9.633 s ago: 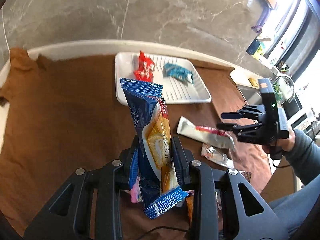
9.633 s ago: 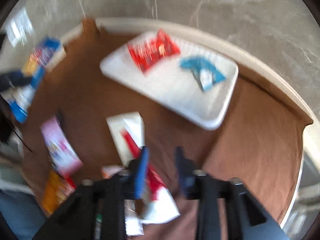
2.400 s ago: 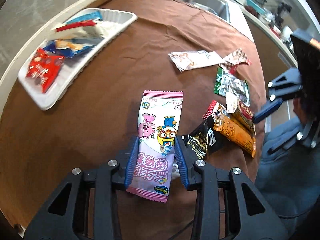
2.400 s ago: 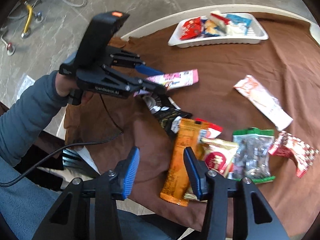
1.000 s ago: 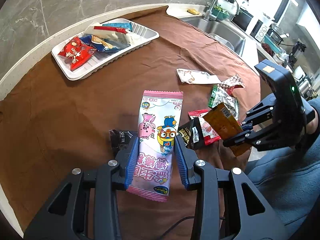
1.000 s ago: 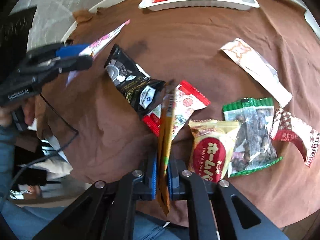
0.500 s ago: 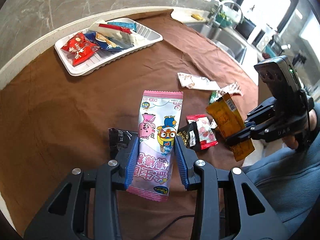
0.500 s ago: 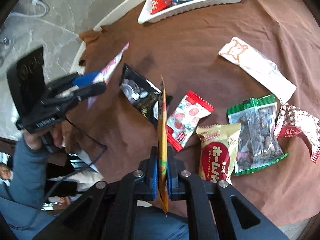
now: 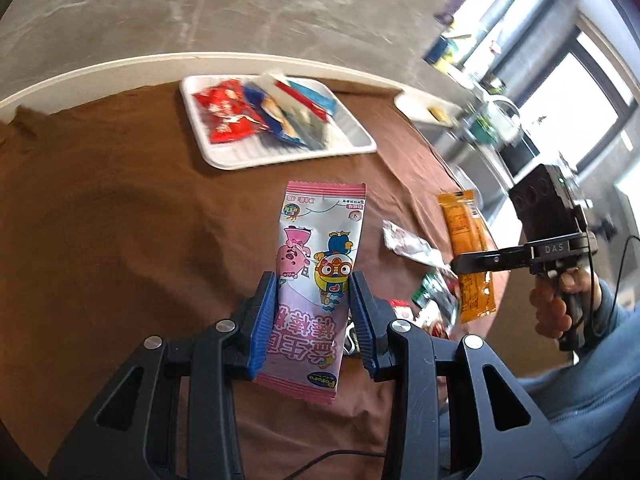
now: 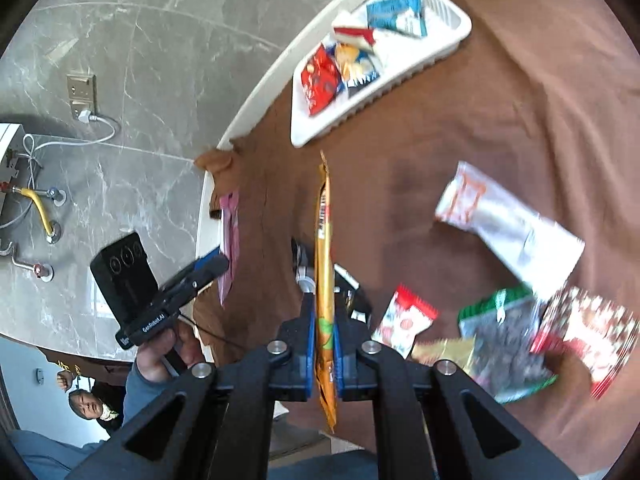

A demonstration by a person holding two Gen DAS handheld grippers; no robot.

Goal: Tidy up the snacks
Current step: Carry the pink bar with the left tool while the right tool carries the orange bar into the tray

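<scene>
My left gripper [image 9: 314, 286] is shut on a pink cartoon snack packet [image 9: 320, 256], held up flat above the brown cloth. The right gripper [image 10: 322, 308] is shut on an orange snack packet [image 10: 323, 240], seen edge-on in its own view. From the left wrist view that orange packet [image 9: 468, 248] hangs at the right in the right gripper [image 9: 456, 266], held by a hand. A white tray [image 9: 224, 160] with several packets sits at the far side of the table; the same tray [image 10: 304, 136] shows at the top of the right wrist view.
Loose packets lie on the brown cloth: a silver one [image 10: 508, 228], a red-and-white one [image 10: 404, 320], a green-edged one [image 10: 504, 340], a red patterned one [image 10: 588, 332], a black one [image 10: 352, 292]. The white table edge [image 10: 256, 104] borders a grey marble floor. A sink counter [image 9: 472, 120] lies beyond.
Both grippers have risen and rolled with their packets. The tray now sits more squarely ahead in the left wrist view. The orange packet has lifted clear of the pile.
</scene>
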